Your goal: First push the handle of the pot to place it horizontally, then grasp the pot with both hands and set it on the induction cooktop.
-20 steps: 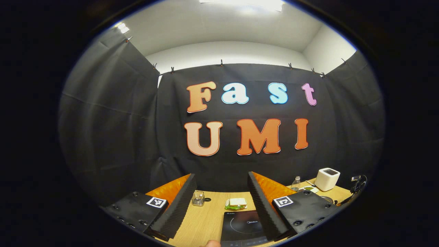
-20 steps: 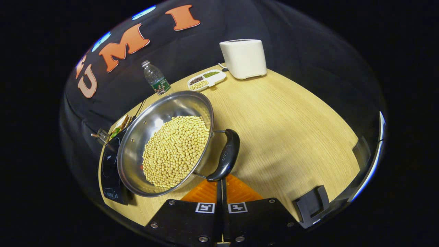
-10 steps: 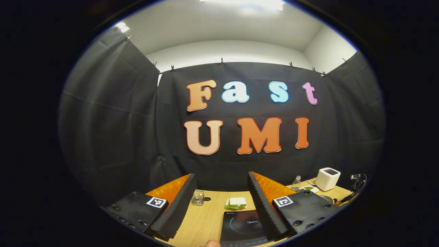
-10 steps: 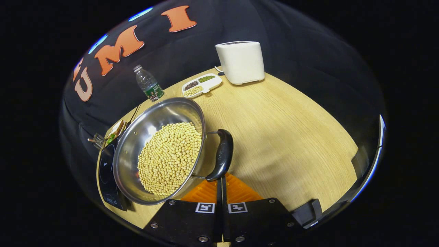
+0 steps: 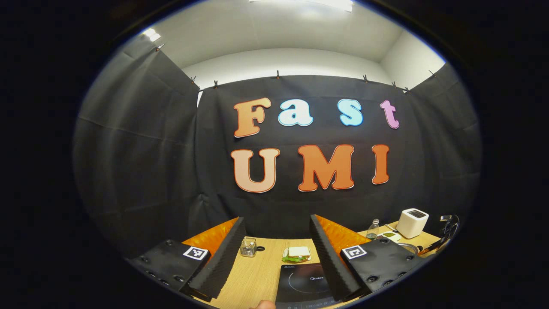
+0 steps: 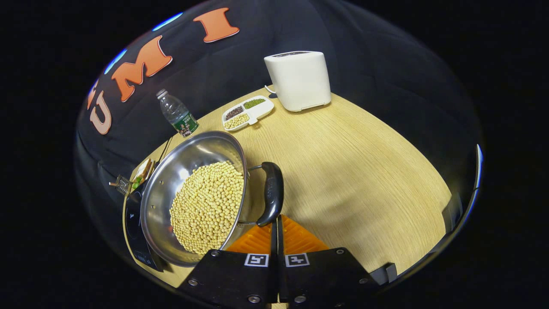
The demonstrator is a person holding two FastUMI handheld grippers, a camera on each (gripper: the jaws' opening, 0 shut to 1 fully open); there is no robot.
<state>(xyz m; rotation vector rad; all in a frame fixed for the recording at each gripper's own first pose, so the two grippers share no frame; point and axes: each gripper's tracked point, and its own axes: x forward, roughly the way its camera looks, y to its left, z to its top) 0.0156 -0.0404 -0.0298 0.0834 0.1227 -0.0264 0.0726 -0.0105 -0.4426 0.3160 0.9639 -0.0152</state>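
Note:
A steel pot (image 6: 188, 159) full of soybeans stands on the wooden table, partly over the black induction cooktop (image 6: 132, 219). Its black side handle (image 6: 273, 193) points toward my right gripper (image 6: 276, 221). That gripper is shut, with its fingertips touching the handle's near end and nothing between them. In the left gripper view, my left gripper (image 5: 276, 221) hangs open above the cooktop (image 5: 304, 281), facing the booth wall and holding nothing.
A white appliance (image 6: 298, 79), a divided dish of beans (image 6: 246, 113) and a water bottle (image 6: 178, 113) stand at the table's far side. A sandwich (image 5: 296, 253) and a small glass jar (image 5: 248, 247) lie behind the cooktop. Bare wood stretches right of the pot.
In the right gripper view the pot and handle have shifted left and the handle has swung more upright in the image, still against the shut fingertips. The left gripper has barely moved.

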